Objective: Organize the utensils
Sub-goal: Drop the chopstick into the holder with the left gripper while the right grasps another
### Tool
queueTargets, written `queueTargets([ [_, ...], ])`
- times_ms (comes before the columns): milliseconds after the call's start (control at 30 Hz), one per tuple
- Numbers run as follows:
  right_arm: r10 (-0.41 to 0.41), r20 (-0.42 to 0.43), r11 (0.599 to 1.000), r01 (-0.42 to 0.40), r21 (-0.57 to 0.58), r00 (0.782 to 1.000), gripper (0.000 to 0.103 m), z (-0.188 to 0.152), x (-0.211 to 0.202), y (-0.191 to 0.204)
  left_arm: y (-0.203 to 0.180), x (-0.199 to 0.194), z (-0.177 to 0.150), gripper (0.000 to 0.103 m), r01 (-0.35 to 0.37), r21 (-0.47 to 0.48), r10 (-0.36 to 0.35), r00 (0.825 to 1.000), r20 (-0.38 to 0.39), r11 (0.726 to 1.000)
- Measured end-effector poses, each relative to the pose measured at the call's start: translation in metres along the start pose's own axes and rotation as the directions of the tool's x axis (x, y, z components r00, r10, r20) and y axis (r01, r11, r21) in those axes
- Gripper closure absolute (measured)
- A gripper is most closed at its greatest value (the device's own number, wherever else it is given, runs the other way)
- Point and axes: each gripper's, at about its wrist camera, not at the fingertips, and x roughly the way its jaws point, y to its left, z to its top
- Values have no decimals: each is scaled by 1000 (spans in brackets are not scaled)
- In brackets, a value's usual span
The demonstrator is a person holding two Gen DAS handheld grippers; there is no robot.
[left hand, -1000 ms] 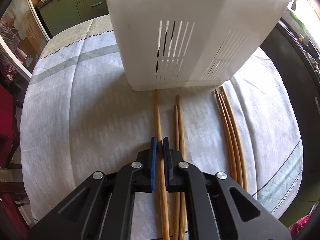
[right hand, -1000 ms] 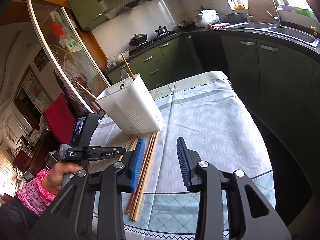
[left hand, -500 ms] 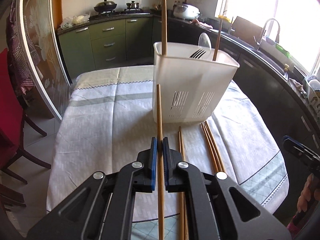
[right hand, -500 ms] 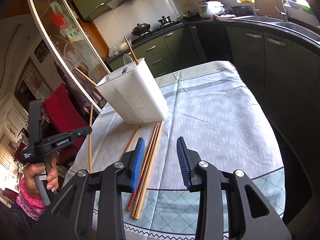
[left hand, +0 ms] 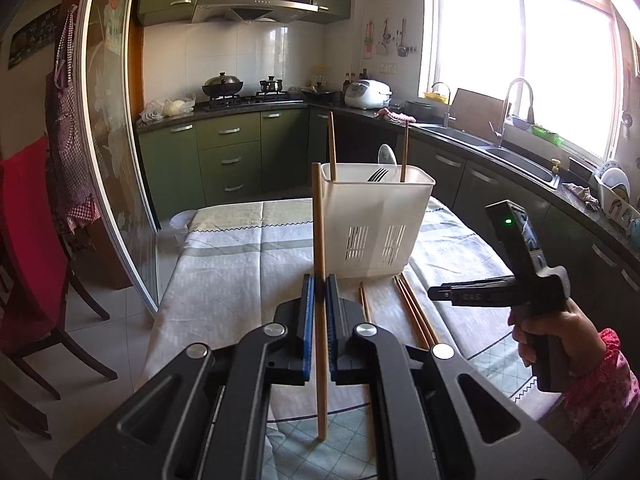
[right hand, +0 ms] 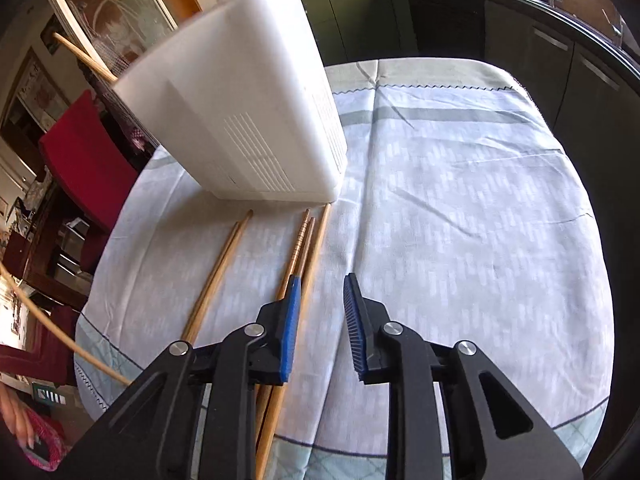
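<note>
The left gripper (left hand: 318,312) has its jaws closed tight on one chopstick (left hand: 319,240), which stands nearly upright in the wrist view, its top level with the rim of the white caddy (left hand: 376,224) and its lower end clear of the cloth. The right gripper (right hand: 320,320) has its jaws partly apart and closing, with nothing between them but cloth; its left pad (right hand: 290,328) sits over the loose chopsticks (right hand: 302,248) on the worktop (right hand: 460,200), whether touching them I cannot tell.

The caddy stands on the worktop. In it are two chopsticks, a fork (left hand: 378,175) and a spoon (left hand: 387,156). The loose chopsticks lie just in front of the caddy, pointing at its base: a group of three and, further left, a pair (right hand: 218,272).

A second ago the held chopstick lay flat on the cloth in front of the caddy; it is now lifted. The right gripper was then higher and wider open; it has since dropped close over the group of three in front of the caddy.

The right gripper, seen right of the caddy in the left view, bears white lettering too small to read, and a green light (left hand: 508,221).
</note>
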Motion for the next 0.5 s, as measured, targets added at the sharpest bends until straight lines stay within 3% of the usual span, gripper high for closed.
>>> queueTargets([
  [233, -25, -33, 1000, 25, 9, 999, 82, 15, 27, 8, 5, -3, -1, 97, 12, 2, -12, 1000, 2, 1000],
  [500, -146, -34, 987, 144, -65, 989, 88, 16, 37, 35, 6, -3, -3, 97, 14, 6, -14, 1000, 2, 1000],
])
